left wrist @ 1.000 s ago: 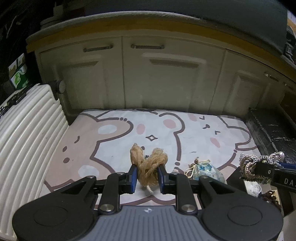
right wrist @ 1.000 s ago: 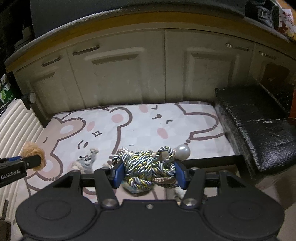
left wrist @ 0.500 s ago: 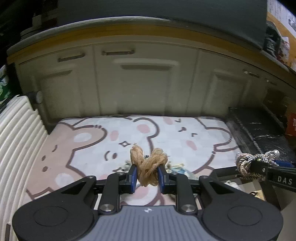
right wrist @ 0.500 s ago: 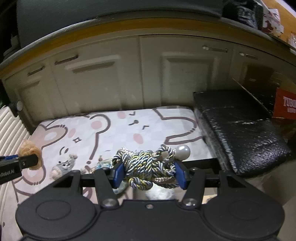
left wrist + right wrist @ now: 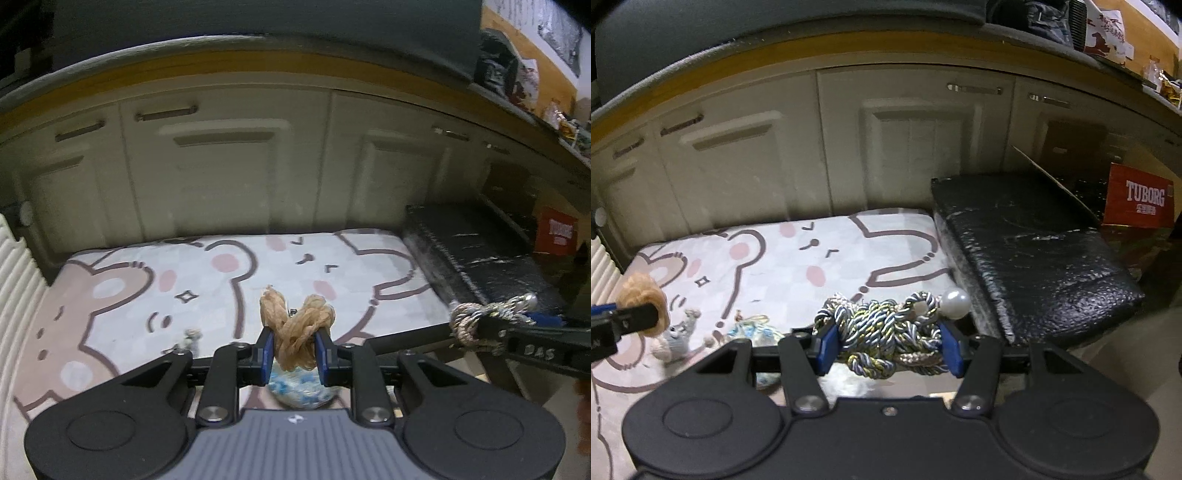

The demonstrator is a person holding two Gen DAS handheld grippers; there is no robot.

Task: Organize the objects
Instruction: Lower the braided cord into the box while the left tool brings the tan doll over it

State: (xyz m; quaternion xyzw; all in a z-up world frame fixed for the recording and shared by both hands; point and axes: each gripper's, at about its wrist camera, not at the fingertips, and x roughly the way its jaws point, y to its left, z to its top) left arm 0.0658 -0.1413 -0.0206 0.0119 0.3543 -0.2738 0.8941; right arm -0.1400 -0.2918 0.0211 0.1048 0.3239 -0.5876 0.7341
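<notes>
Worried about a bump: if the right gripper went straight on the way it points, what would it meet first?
Probably the cabinet doors. The right gripper, shut on the cord bundle, seems to pass above the bear mat; depth is unclear.

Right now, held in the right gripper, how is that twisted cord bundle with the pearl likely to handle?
The twisted cord bundle looks floppy: its loops bulge around the right gripper. Probably light, and loose ends may snag. The pearl bead sticks out sideways and could swing.
</notes>
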